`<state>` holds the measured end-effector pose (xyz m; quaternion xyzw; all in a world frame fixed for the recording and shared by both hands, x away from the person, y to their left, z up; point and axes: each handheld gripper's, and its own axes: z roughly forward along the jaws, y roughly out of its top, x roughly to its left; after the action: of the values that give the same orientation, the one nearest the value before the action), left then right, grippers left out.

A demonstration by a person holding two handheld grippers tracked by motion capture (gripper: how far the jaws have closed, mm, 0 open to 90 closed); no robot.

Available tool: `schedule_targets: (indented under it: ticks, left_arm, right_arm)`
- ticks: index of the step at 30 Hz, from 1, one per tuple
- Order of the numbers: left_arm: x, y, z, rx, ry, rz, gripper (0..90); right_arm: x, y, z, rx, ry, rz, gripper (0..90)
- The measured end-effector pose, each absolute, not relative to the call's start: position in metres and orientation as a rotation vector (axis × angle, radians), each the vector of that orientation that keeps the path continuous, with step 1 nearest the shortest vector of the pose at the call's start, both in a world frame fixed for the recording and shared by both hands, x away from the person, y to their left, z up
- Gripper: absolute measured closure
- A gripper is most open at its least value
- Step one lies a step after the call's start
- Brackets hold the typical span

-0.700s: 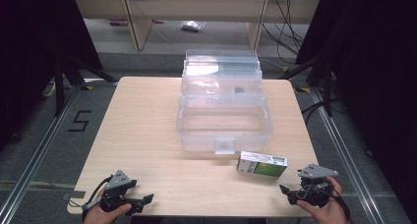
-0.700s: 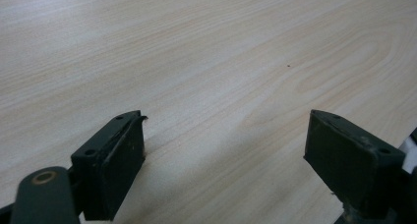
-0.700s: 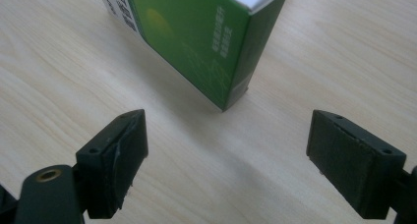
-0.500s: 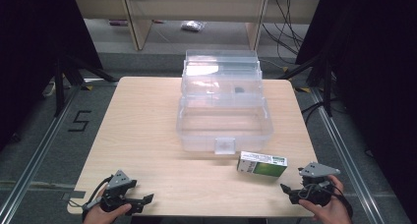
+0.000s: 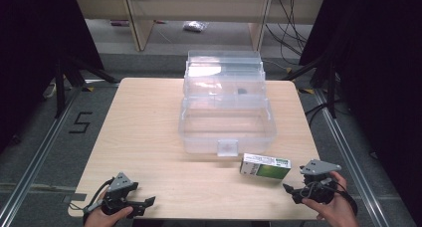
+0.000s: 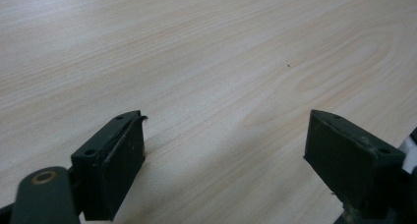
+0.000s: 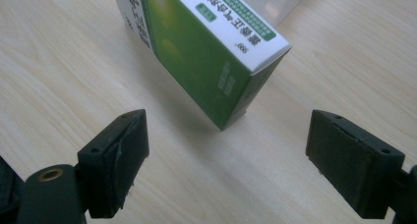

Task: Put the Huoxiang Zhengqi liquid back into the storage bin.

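Observation:
A green and white carton (image 5: 265, 167) lies flat on the wooden table (image 5: 149, 122), just in front of a clear plastic box (image 5: 226, 110) with its lid raised. My right gripper (image 5: 296, 193) rests near the table's front right corner, open, a short way right of the carton. In the right gripper view the carton (image 7: 196, 42) lies just beyond the wide-apart jaws, one corner pointing at the gap. My left gripper (image 5: 144, 206) sits open at the front left edge. In the left gripper view its jaws frame bare tabletop (image 6: 206, 71).
The clear box has a front latch (image 5: 227, 147) and a small dark item (image 5: 242, 91) in its upper tray. Beyond the table stand wooden shelves (image 5: 199, 13) with a bagged item. Dark frame posts flank both sides; floor rails run along the table.

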<state>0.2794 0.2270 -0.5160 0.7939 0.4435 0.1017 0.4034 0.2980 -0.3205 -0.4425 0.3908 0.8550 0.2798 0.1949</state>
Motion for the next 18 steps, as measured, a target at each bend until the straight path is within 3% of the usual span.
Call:
schedule_targets:
  ticks: [18]
  left_arm:
    - [0.279,0.227,-0.516,2.004,1.118,0.255,14.8]
  right_arm:
    - [0.311,-0.31,-0.424,1.015,2.461,0.795,17.0]
